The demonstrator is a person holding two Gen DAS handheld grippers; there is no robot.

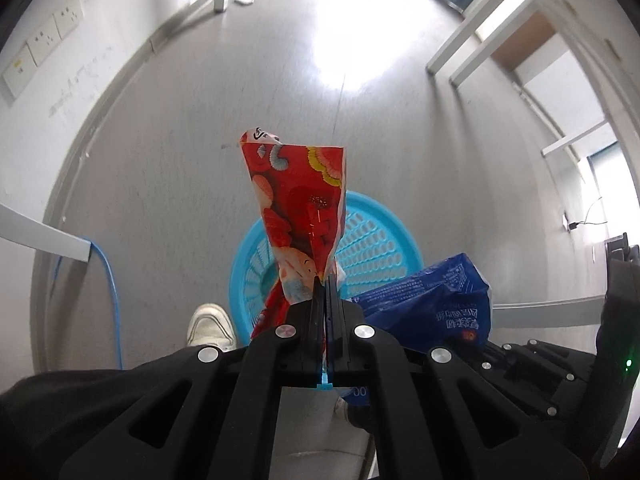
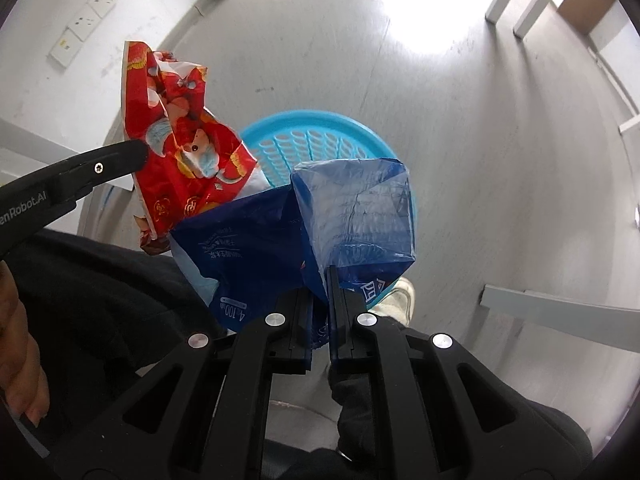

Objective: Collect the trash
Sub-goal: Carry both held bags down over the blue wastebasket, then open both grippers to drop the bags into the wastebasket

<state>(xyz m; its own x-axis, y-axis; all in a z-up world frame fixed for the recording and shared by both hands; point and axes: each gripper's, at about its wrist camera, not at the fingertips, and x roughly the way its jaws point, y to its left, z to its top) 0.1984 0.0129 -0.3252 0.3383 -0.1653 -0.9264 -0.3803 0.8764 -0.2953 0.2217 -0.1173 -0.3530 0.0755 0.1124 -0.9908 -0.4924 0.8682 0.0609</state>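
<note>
My left gripper (image 1: 323, 284) is shut on a red printed wrapper (image 1: 298, 208), held up above a round blue plastic basket (image 1: 372, 248) on the floor. The wrapper also shows in the right wrist view (image 2: 180, 148), with the left gripper's finger (image 2: 120, 160) against it. My right gripper (image 2: 325, 276) is shut on a blue plastic bag (image 2: 352, 216), held over the same basket (image 2: 320, 136). The blue bag shows at the right of the left wrist view (image 1: 432, 300).
The basket stands on a grey floor. The person's white shoes (image 1: 210, 322) (image 2: 394, 300) stand beside it. White table legs (image 1: 472, 52) and a wall with sockets (image 1: 44, 46) surround the spot. A blue cable (image 1: 110, 276) hangs at the left.
</note>
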